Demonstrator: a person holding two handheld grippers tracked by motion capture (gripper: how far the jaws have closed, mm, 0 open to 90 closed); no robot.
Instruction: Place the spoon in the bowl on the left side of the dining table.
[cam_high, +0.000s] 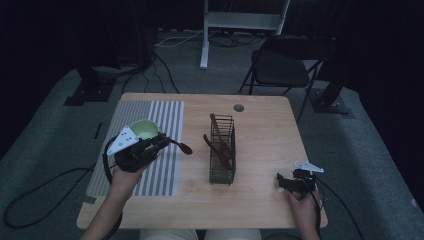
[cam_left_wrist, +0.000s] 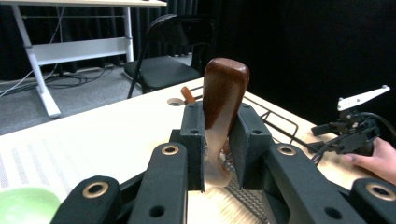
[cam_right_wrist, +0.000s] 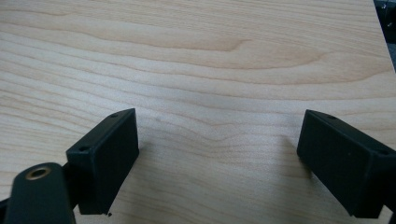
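My left gripper (cam_high: 164, 142) is shut on a dark brown wooden spoon (cam_high: 183, 148) and holds it above the striped mat (cam_high: 165, 170), pointing right toward a black wire basket (cam_high: 221, 150). In the left gripper view the jaws of the left gripper (cam_left_wrist: 219, 135) clamp the spoon (cam_left_wrist: 225, 84) between them, with its rounded end sticking up past them. Brown wooden utensils (cam_high: 219, 142) lean inside the basket. My right gripper (cam_high: 286, 183) rests open on the table near the front right corner. In the right gripper view the right gripper (cam_right_wrist: 217, 154) has only bare wood between its jaws.
A light green bowl (cam_high: 144, 129) sits on the mat just behind my left gripper. The wooden table (cam_high: 265, 135) has a round grommet hole (cam_high: 239, 107) at its far edge. A black folding chair (cam_high: 280, 67) and a white desk frame (cam_high: 240, 22) stand beyond the table.
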